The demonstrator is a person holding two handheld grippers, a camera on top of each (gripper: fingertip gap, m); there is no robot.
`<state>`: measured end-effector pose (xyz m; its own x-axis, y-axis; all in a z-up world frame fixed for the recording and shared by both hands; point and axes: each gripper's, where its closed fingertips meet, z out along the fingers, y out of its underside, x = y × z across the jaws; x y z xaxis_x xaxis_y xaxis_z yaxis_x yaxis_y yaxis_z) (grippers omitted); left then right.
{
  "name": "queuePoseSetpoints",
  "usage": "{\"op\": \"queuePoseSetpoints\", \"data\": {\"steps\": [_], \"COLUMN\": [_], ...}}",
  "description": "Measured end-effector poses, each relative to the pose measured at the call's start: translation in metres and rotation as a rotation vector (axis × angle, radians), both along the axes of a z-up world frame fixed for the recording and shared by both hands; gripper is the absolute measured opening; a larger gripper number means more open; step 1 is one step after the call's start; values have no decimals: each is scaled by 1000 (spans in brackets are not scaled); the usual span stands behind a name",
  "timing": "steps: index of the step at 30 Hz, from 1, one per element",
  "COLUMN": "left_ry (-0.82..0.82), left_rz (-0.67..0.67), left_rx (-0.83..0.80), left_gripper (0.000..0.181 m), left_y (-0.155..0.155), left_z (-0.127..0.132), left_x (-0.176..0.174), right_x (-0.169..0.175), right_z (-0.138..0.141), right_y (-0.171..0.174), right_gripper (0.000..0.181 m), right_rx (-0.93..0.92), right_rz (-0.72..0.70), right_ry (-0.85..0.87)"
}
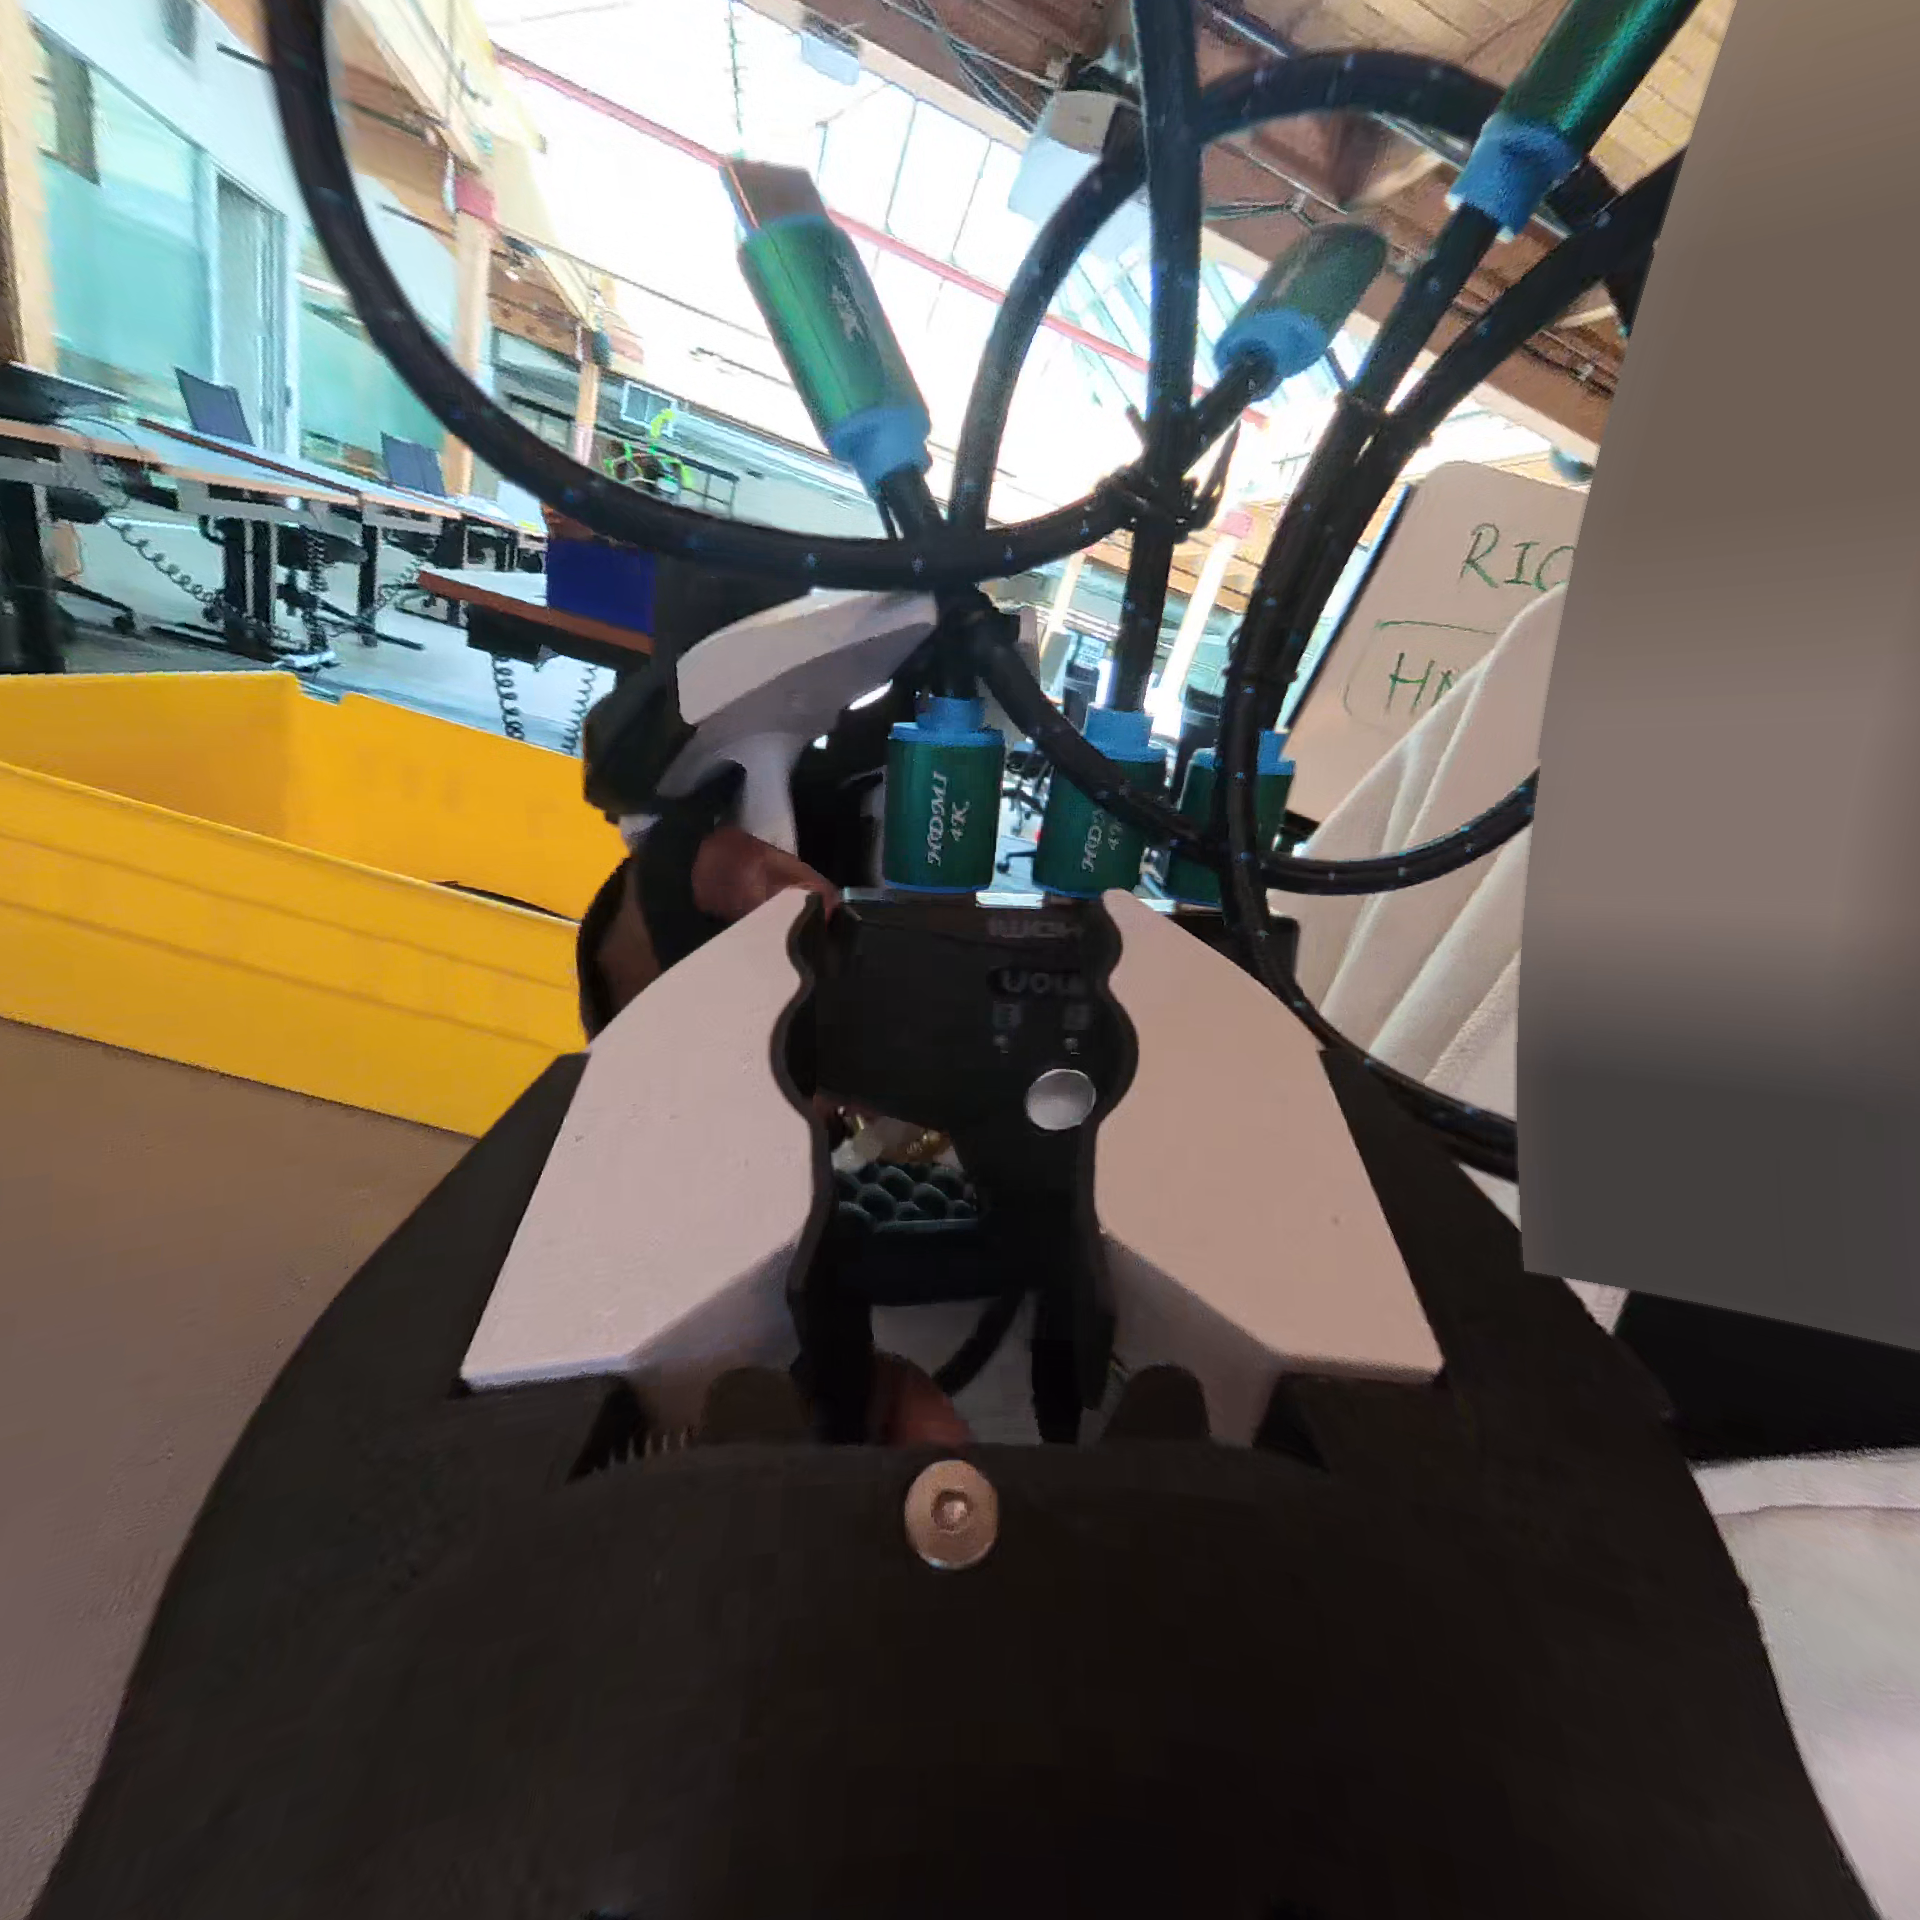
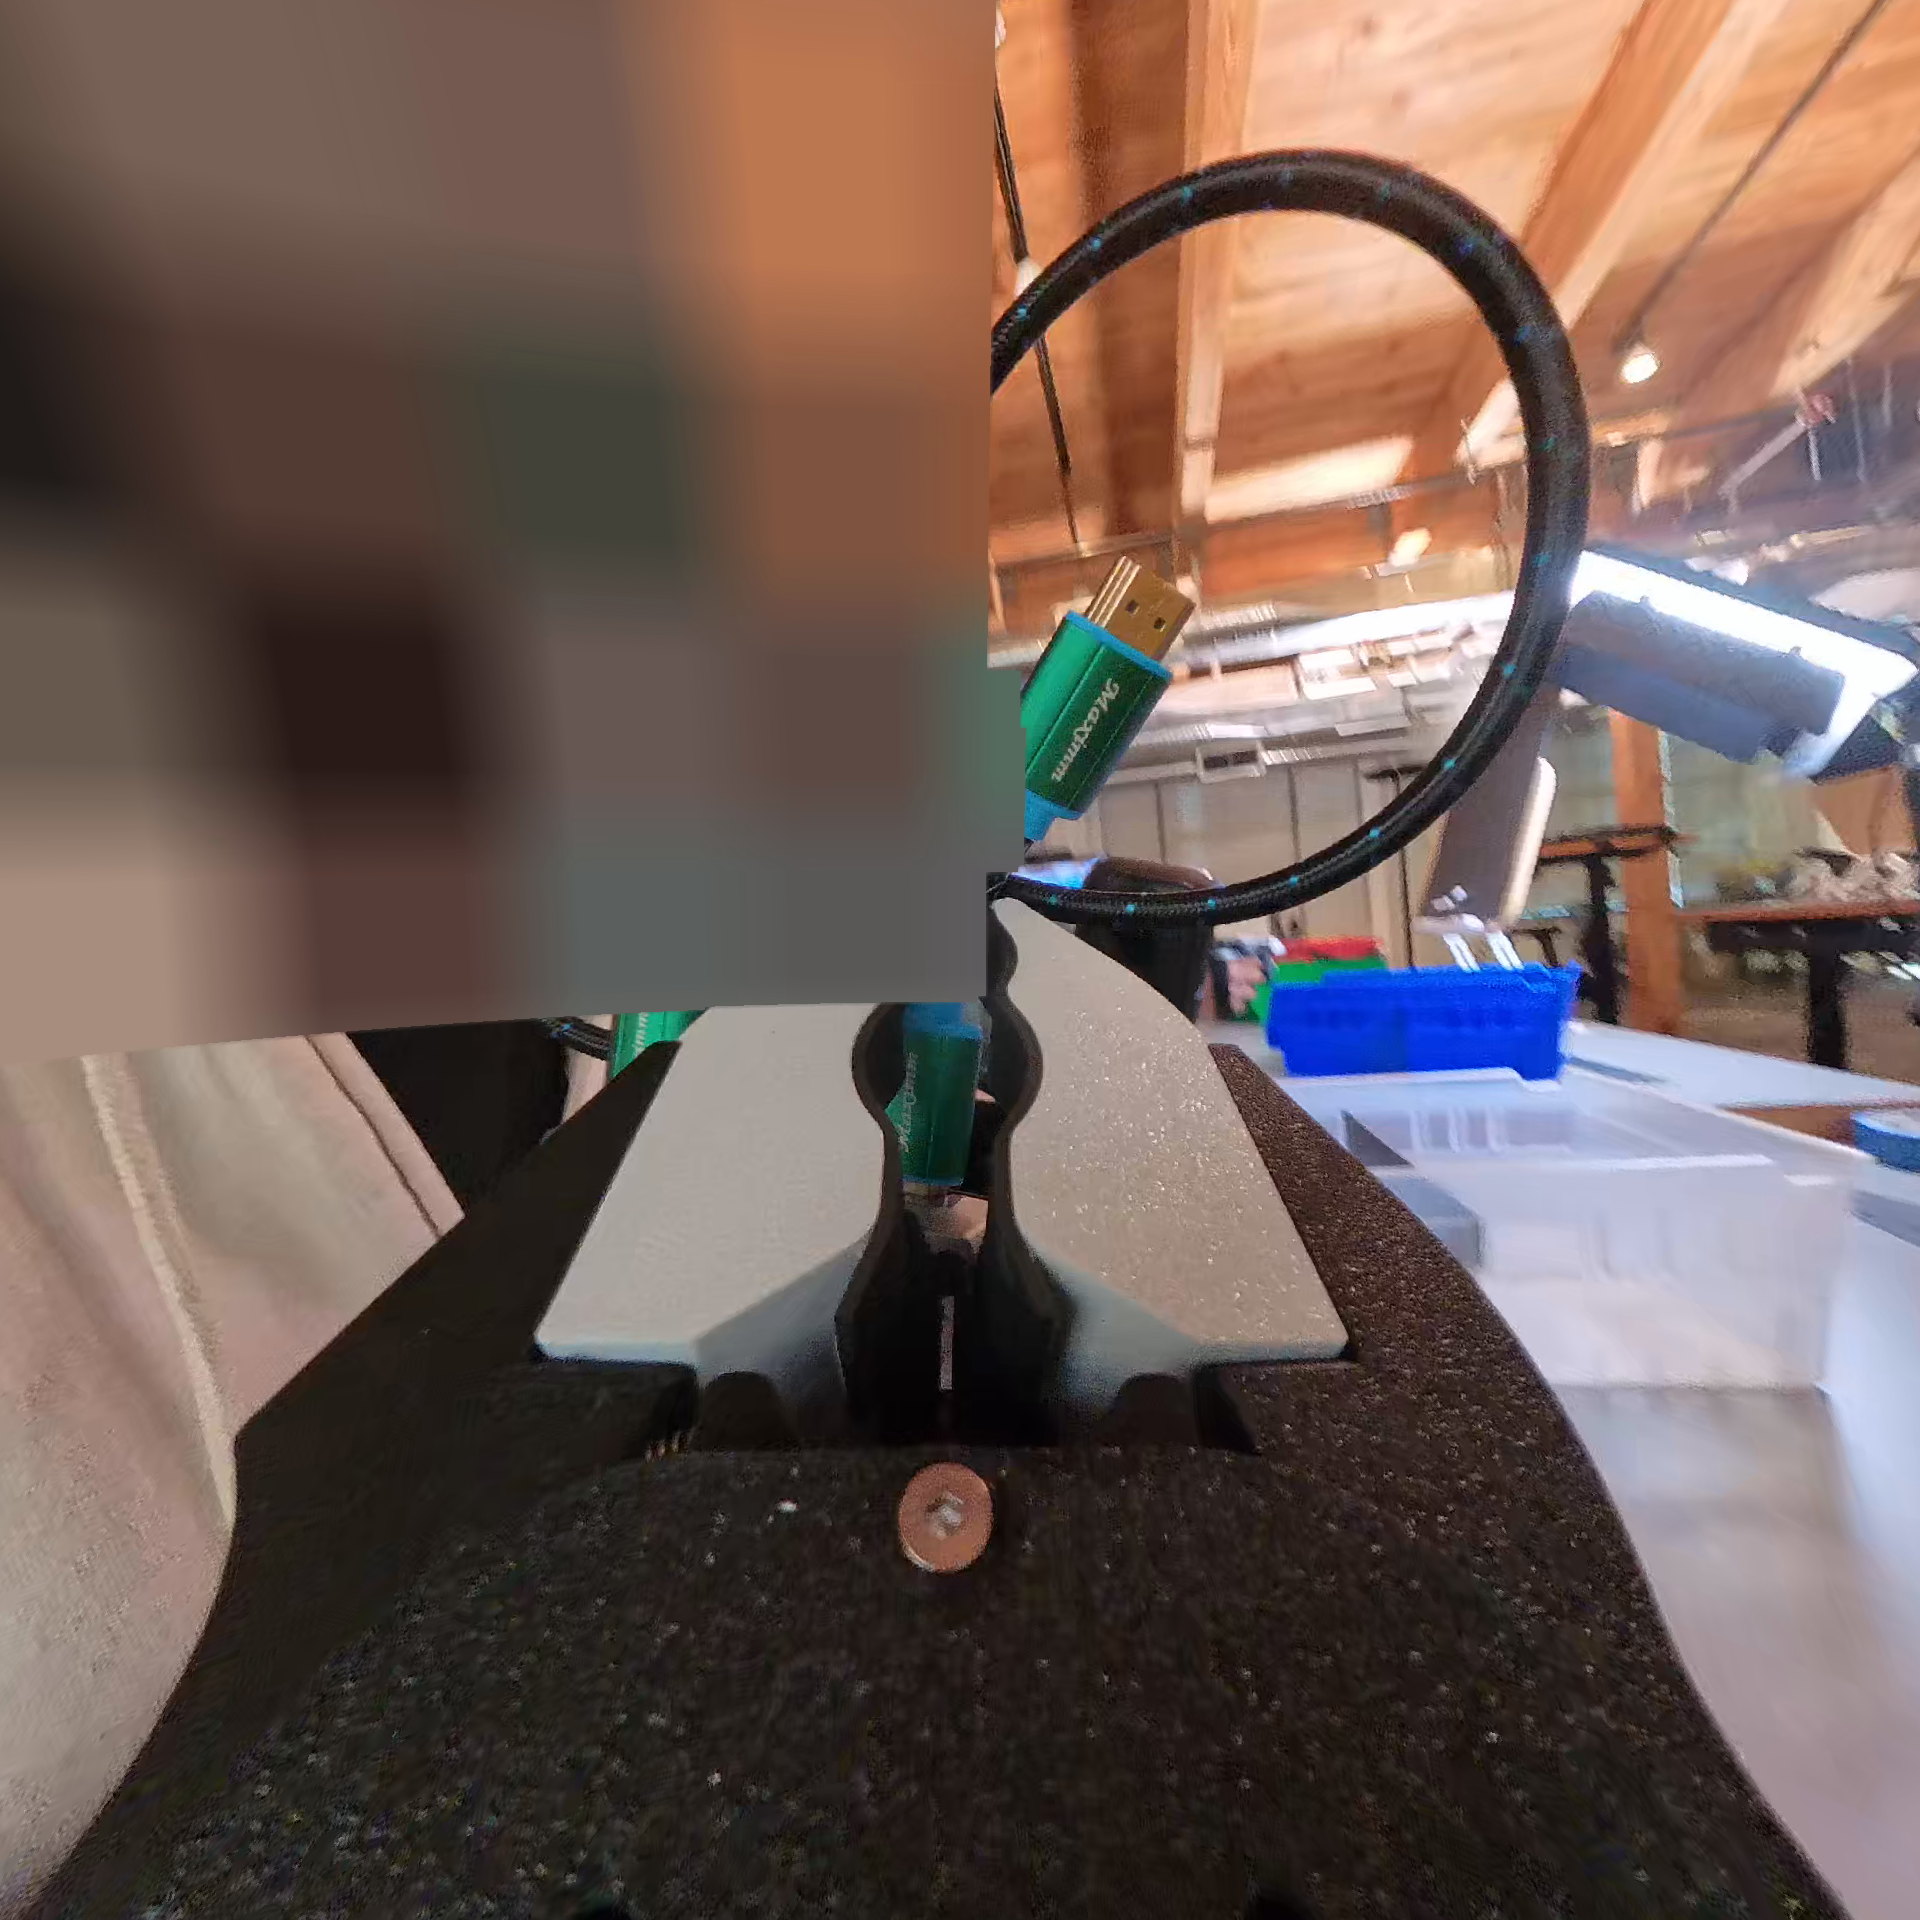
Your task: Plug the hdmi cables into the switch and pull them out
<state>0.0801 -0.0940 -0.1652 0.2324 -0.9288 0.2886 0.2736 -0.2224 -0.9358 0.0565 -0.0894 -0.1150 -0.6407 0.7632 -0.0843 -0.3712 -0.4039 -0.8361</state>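
Observation:
My left gripper (image 1: 966, 920) is shut on a small black HDMI switch (image 1: 935, 1018) and holds it off the table. Three green HDMI plugs stand in the switch's far edge: left (image 1: 940, 816), middle (image 1: 1101, 831), right (image 1: 1205, 836). Their black braided cables (image 1: 1153, 312) loop overhead with free green plugs (image 1: 826, 332) hanging. My right gripper (image 2: 940, 1049) is shut on a green HDMI plug (image 2: 935, 1107). It also shows in the left wrist view (image 1: 790, 675), just behind the left plug. Another free plug with a gold tip (image 2: 1101, 696) hangs on a cable loop (image 2: 1548, 499).
A yellow bin (image 1: 260, 831) stands on the tan table (image 1: 156, 1299) to the left. A blue bin (image 2: 1423, 1018) and a clear plastic container (image 2: 1558, 1195) are at the right. A person's pale garment (image 1: 1434, 862) is close by, with a handwritten sign (image 1: 1455, 582) behind.

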Motion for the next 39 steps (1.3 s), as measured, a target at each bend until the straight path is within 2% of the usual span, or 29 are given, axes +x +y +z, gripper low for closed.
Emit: {"op": "queuePoseSetpoints", "data": {"steps": [1, 5, 8, 11, 15, 18, 21, 24, 26, 29, 32, 34, 36, 37, 39], "left_ry": [3, -39, 4, 108, 295, 274, 161, 142, 146, 222, 355, 368, 309, 288, 289], "left_rz": [7, 30, 45, 56, 146, 154, 103, 50, -72, -246, -346, -409, -442, -494, -528], "left_rx": [8, 9, 47, 58, 115, 172, 255, 310, 288, 252, 264, 255, 232, 201, 156], "left_gripper": [47, 32, 33, 33, 35, 41, 53, 71, 78, 79, 79, 76, 69, 55, 50], "left_y": [2, 15, 15, 19, 29, 24, 12, 4, -4, -9, -5, -7, -10, -17, -24], "left_z": [-2, -4, -15, -30, -56, -52, -29, -15, -9, -5, -12, -13, -11, -13, -23], "left_x": [0, -4, -2, 3, 2, -1, -5, -12, -13, -10, 2, 7, 6, 7, 14], "right_x": [-2, -13, -13, -12, -13, -10, -3, 8, 16, 25, 30, 33, 31, 24, 14], "right_z": [-3, -19, -29, -43, -68, -66, -47, -28, -21, -7, 7, 12, 11, 7, -2], "right_y": [0, -5, -11, -12, -9, -20, -35, -35, -35, -39, -45, -49, -49, -47, -38], "right_gripper": [11, 11, 11, 11, 12, 12, 12, 12, 12, 11, 11, 11, 11, 11, 11], "right_rx": [42, 282, 439, 504, 689, 802, 720, 598, 519, 441, 362, 347, 389, 424, 517], "right_rz": [-25, -75, -70, -51, -154, -169, -73, 30, 163, 362, 547, 630, 587, 522, 388], "right_ry": [-36, -208, -264, -324, -433, -404, -263, -129, -98, -47, -20, -32, -40, -75, -127]}}
